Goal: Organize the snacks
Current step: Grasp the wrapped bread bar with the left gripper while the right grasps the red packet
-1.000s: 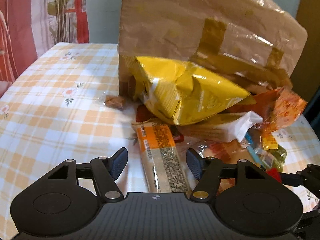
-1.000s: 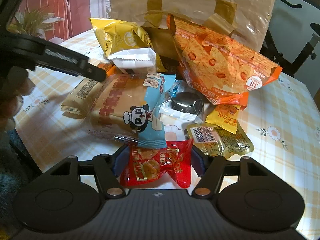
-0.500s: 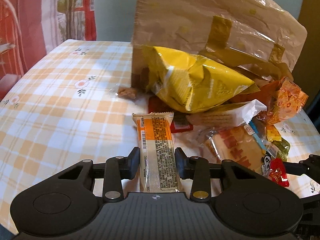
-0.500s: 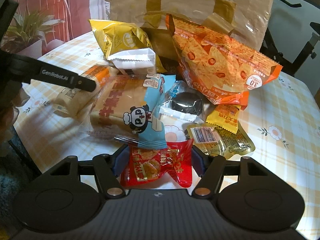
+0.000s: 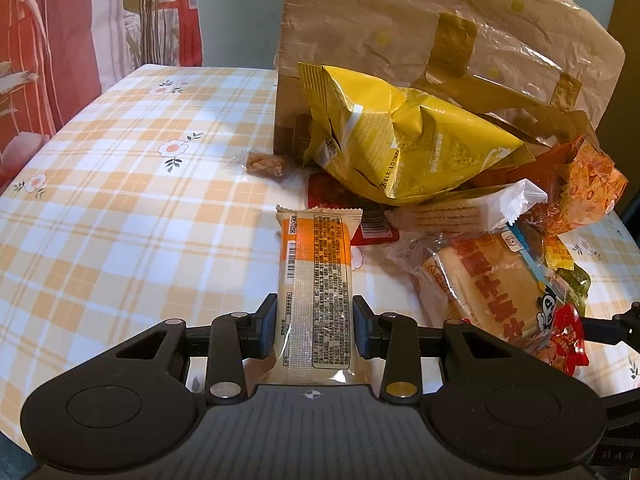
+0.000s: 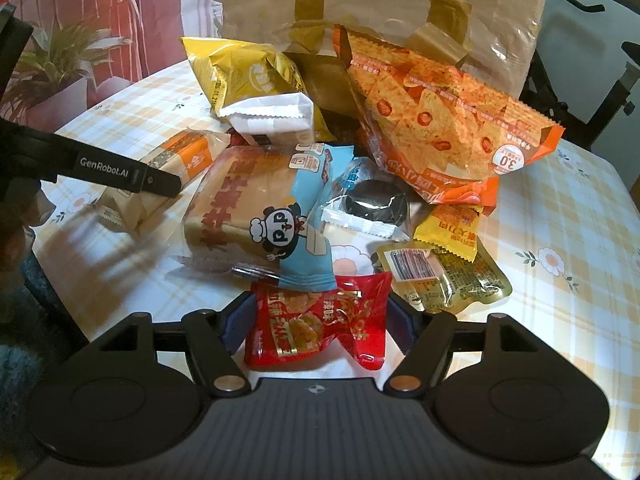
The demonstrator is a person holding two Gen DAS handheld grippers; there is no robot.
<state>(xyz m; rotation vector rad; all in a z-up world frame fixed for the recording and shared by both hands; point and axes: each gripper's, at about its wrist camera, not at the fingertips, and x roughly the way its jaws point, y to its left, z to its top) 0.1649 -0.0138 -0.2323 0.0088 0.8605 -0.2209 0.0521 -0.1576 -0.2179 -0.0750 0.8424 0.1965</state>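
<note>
Snacks heaped right of centre on checked tablecloth point(image 5: 120, 208), before paper bag point(image 5: 400, 32) – yellow chip bag point(image 5: 400, 140), bread packet point(image 6: 248, 200). Left gripper point(image 5: 314, 328) pinching orange-white bar packet point(image 5: 316, 272), lower centre. Right gripper point(image 6: 318, 326) jaws opening – red packet point(image 6: 316, 324) between them.

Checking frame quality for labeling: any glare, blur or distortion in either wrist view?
Left wrist: sharp; glare on the crinkled yellow foil chip bag; fisheye bends the checked tablecloth. Right wrist: glare on the clear-wrapped dark round snack; left edge dark, blurry.
</note>
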